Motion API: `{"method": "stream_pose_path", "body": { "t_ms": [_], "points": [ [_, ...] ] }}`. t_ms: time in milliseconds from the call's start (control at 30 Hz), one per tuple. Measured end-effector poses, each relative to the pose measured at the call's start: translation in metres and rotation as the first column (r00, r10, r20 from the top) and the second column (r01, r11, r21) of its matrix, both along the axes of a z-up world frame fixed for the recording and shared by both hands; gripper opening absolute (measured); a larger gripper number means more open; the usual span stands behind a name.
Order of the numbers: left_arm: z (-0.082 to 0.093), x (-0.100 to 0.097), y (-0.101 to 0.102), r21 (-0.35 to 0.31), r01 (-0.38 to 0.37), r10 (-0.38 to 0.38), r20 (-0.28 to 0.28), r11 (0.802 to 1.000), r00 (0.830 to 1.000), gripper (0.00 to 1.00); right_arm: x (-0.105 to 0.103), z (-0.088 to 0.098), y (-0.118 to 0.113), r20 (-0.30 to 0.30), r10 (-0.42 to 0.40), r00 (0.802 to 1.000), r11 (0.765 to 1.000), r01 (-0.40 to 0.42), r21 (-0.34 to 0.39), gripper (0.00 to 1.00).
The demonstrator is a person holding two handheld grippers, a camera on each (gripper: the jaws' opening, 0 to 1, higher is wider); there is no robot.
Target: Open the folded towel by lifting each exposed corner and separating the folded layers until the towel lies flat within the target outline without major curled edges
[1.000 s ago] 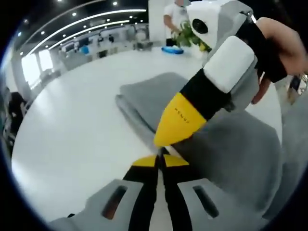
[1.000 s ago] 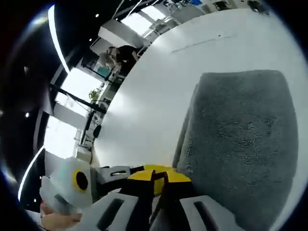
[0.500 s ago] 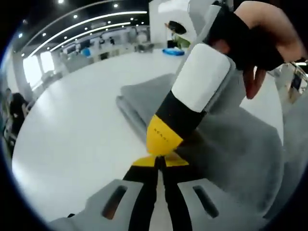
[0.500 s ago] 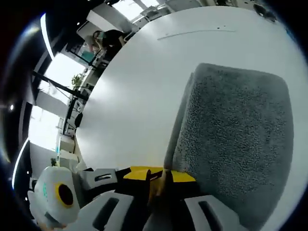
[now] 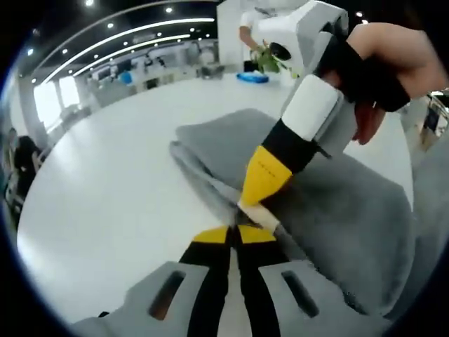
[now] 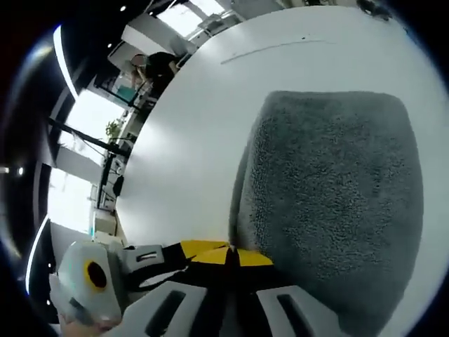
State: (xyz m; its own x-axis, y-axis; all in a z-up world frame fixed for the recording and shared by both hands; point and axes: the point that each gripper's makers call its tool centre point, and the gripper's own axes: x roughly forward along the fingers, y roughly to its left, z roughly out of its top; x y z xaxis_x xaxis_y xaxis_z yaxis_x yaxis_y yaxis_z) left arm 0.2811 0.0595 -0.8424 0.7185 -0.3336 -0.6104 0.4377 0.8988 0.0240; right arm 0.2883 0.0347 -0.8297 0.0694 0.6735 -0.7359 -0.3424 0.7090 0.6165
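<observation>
My left tongs [image 5: 235, 234] are pressed together at the near edge of the grey towel [image 5: 351, 210], their yellow tips meeting right at the fold; I cannot tell whether any cloth is caught between them. The towel lies folded on the white counter [image 5: 105, 189], its layered edge running away from my left tongs toward a rounded corner farther off.

My right tongs [image 5: 256, 203] come down into the left gripper view from above, my hand [image 5: 382, 60] wrapped round the grip. Their yellow tips are closed on a thin lip of the towel's top layer just beyond my left tongs, and that lip is raised a little off the layers beneath.

In the right gripper view my right tongs [image 6: 231, 254] sit shut at the towel's [image 6: 337, 196] near corner, with the fuzzy grey top spreading up and to the right and the stacked side of the fold showing along its left edge. My left tongs [image 6: 189, 250] lie just beside them on the left, touching or nearly touching. A thin line [image 6: 273, 48] is marked on the counter [image 6: 189, 140] well beyond the towel.
</observation>
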Motion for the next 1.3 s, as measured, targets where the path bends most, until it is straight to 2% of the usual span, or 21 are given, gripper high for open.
{"method": "stream_pose_path", "body": {
  "t_ms": [167, 300, 600, 767, 867, 1000, 1100, 1200, 1267, 1300],
  "points": [
    [0.0, 0.0, 0.0, 0.001, 0.003, -0.003, 0.003, 1.0, 1.0, 0.03, 0.0, 0.004, -0.02, -0.008, -0.045, 0.999, 0.998, 0.046, 0.041, 0.0],
    [0.0, 0.0, 0.0, 0.003, 0.01, -0.01, 0.006, 1.0, 1.0, 0.03, 0.0, 0.011, -0.03, 0.021, -0.055, 0.998, 0.996, 0.053, 0.073, 0.0],
    [0.0, -0.001, 0.0, 0.009, 0.022, -0.022, 0.005, 1.0, 1.0, 0.03, 0.007, 0.013, -0.058, 0.047, -0.103, 0.994, 0.99, 0.098, 0.1, 0.0],
    [0.0, 0.0, 0.0, 0.006, 0.025, -0.025, 0.007, 1.0, 1.0, 0.03, 0.011, 0.015, -0.075, 0.12, -0.09, 0.989, 0.993, 0.081, 0.084, 0.0],
    [0.0, 0.0, 0.0, 0.011, 0.026, -0.026, 0.005, 1.0, 1.0, 0.03, 0.012, 0.013, -0.087, 0.192, -0.063, 0.979, 0.997, 0.053, 0.055, 0.0],
    [-0.001, 0.001, -0.001, 0.033, 0.033, -0.033, 0.0, 0.999, 0.999, 0.03, 0.01, 0.018, -0.094, 0.232, -0.091, 0.968, 0.992, 0.069, 0.101, 0.0],
    [-0.001, 0.0, -0.002, 0.047, 0.041, -0.041, -0.006, 0.998, 0.999, 0.03, 0.009, 0.02, -0.095, 0.252, -0.089, 0.964, 0.992, 0.063, 0.109, 0.0],
    [-0.001, 0.001, -0.002, 0.067, 0.057, -0.056, -0.017, 0.996, 0.998, 0.03, 0.011, 0.02, -0.104, 0.345, -0.043, 0.937, 0.998, 0.026, 0.054, 0.0],
    [-0.001, 0.001, -0.003, 0.086, 0.071, -0.069, -0.024, 0.994, 0.997, 0.03, 0.01, 0.02, -0.108, 0.356, -0.052, 0.933, 0.998, 0.034, 0.057, 0.0],
    [-0.001, 0.001, -0.003, 0.097, 0.077, -0.075, -0.024, 0.992, 0.997, 0.03, 0.009, 0.023, -0.11, 0.357, -0.078, 0.931, 0.995, 0.05, 0.086, 0.0]
  ]
}}
